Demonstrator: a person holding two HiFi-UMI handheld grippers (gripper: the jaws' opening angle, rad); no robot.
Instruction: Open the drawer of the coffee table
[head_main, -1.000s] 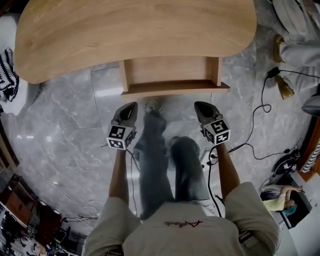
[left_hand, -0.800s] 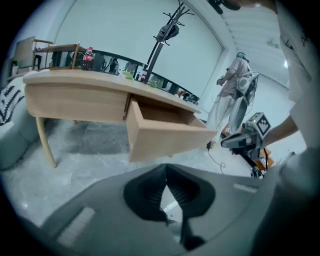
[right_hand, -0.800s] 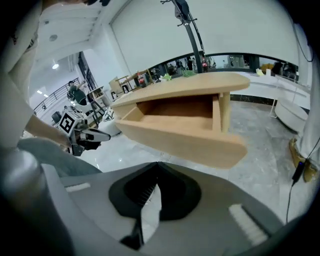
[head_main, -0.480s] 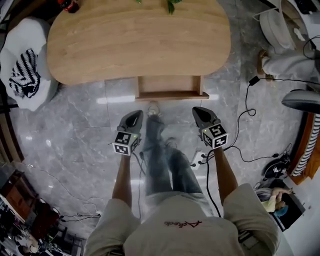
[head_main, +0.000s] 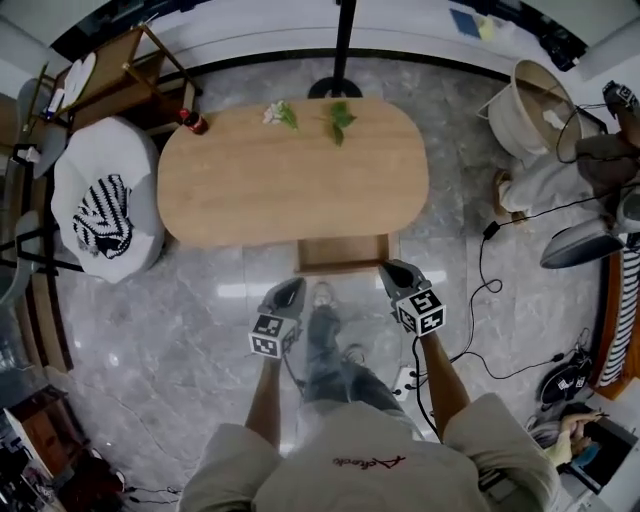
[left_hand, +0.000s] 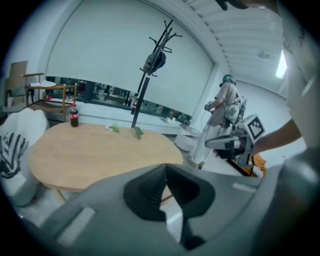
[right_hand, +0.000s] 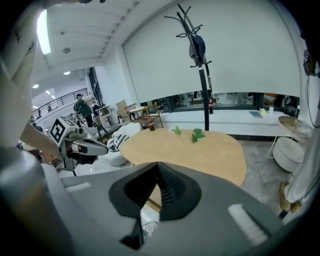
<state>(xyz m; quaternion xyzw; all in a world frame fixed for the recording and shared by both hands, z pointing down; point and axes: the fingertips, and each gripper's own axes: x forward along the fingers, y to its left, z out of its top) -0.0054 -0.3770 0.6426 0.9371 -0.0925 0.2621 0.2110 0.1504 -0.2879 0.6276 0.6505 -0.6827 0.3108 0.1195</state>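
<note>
One coffee table (head_main: 290, 185), oval, light wood. One drawer (head_main: 342, 254) stands pulled out from its near edge. Two grippers, left gripper (head_main: 292, 287) and right gripper (head_main: 390, 270), both clenched on nothing, on the drawer's near side. On the tabletop: one bottle (head_main: 192, 122), two leafy sprigs (head_main: 283, 115) (far edge). One coat stand (head_main: 344, 45) beyond.

The light wooden coffee table (head_main: 290, 180) with a rounded oblong top stands level in the upper middle of the head view, its long side running left to right. From under its near edge, just right of centre, a shallow rectangular drawer (head_main: 342, 252) of the same pale wood sticks out toward the bottom of the frame. It is open, its bare wooden bottom showing.
</note>
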